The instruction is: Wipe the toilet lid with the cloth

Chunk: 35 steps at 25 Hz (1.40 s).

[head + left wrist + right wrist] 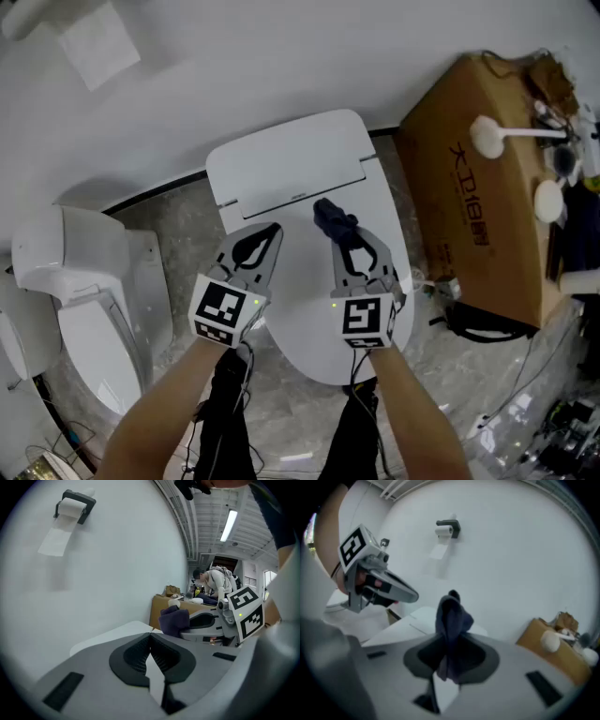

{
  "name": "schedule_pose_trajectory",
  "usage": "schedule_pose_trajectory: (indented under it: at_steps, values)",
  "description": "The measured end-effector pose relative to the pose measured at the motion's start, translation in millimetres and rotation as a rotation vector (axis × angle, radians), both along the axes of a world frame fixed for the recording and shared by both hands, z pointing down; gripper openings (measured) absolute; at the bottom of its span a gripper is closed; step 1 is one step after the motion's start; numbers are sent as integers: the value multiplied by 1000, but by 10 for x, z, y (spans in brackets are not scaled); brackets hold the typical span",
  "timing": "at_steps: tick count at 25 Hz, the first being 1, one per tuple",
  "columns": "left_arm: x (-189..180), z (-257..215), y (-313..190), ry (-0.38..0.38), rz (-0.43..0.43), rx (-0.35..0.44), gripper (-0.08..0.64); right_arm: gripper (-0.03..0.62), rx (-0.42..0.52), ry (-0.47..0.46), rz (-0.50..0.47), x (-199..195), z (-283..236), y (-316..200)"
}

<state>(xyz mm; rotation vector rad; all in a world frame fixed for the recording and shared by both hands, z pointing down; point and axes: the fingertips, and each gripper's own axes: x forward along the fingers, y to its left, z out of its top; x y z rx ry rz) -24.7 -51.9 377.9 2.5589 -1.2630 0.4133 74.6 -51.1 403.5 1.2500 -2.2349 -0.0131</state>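
Currently right gripper point(345, 236) pinches bunched cloth point(334, 218) over lid point(305, 281), left gripper point(265, 232) pressed together, empty; thin pinch may slip once dragged.

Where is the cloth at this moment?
The dark cloth is pinched in the right gripper, mid head view, over the white toilet lid near its hinge.

The grey marbled floor point(183, 220) carries a white toilet point(291, 155), its back to the wall and its lid down. A second white toilet point(84, 281) stands just to its left. A brown cardboard box point(478, 206) sits on the right, with loose cables point(520, 375) lying on the floor near it
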Motion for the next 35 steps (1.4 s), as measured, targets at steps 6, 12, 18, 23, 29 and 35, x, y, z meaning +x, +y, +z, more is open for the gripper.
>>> schedule_pose_trajectory:
  at_steps: [6, 12, 18, 23, 29, 35]
  values:
    - [-34, 80, -23, -31, -5, 1, 20, 94, -14, 83, 11, 166, 137, -63]
    - [-141, 159, 1, -53, -37, -7, 20, 94, -42, 192, -14, 365, 279, -106]
    - [-182, 180, 39, -74, -16, -6, 20, 94, -17, 429, -16, 692, 451, -324]
    - [-281, 234, 51, -94, -25, -27, 20, 94, -90, 577, 4, 1054, 696, -535]
    - [-319, 210, -30, -87, -40, -16, 20, 94, -149, 682, 36, 1318, 921, -748]
    - [-348, 280, 21, -84, -39, -37, 20, 94, -225, 736, 47, 1340, 1139, -873]
